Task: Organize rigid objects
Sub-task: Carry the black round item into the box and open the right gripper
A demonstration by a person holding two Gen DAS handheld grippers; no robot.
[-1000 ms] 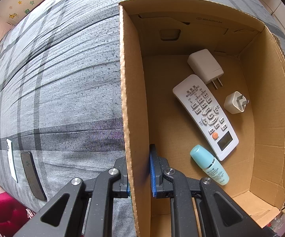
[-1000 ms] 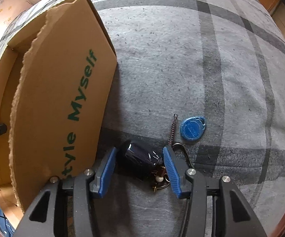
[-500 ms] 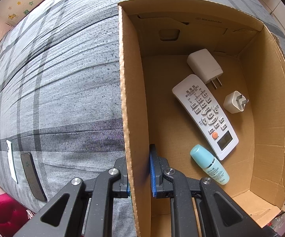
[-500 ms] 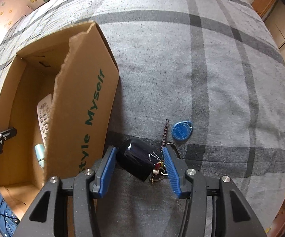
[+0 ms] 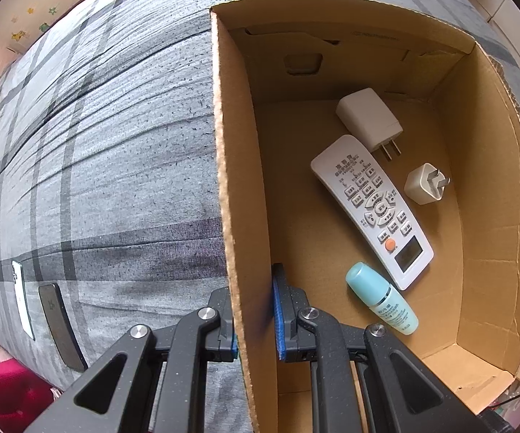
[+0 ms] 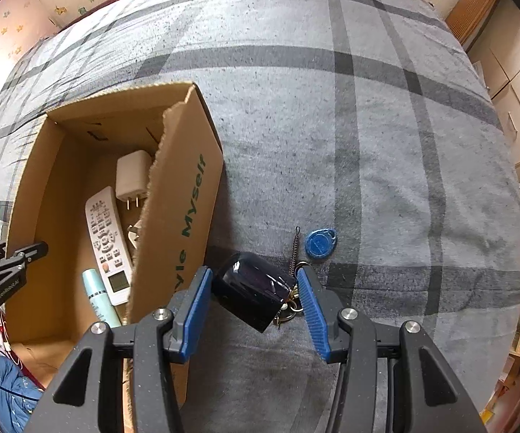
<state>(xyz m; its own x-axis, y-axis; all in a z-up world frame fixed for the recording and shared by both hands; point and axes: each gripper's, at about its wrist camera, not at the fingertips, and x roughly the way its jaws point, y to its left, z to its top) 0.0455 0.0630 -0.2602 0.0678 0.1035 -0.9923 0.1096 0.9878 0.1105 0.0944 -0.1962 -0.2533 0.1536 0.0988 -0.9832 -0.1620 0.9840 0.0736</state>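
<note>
Cardboard box (image 5: 494, 216), left gripper (image 5: 256, 319) clamping its wall: remote (image 5: 371, 209), two chargers (image 5: 368, 119), bottle (image 5: 380, 297); right gripper (image 6: 254, 297) grips black key fob (image 6: 252, 288).

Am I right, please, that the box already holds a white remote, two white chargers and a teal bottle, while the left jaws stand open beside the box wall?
Not quite: the left wrist view shows the left gripper shut on the box wall. The remote, two chargers and teal bottle do lie inside.

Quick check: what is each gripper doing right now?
Left gripper: shut on the cardboard box wall.
Right gripper: shut on the black key fob.
</note>
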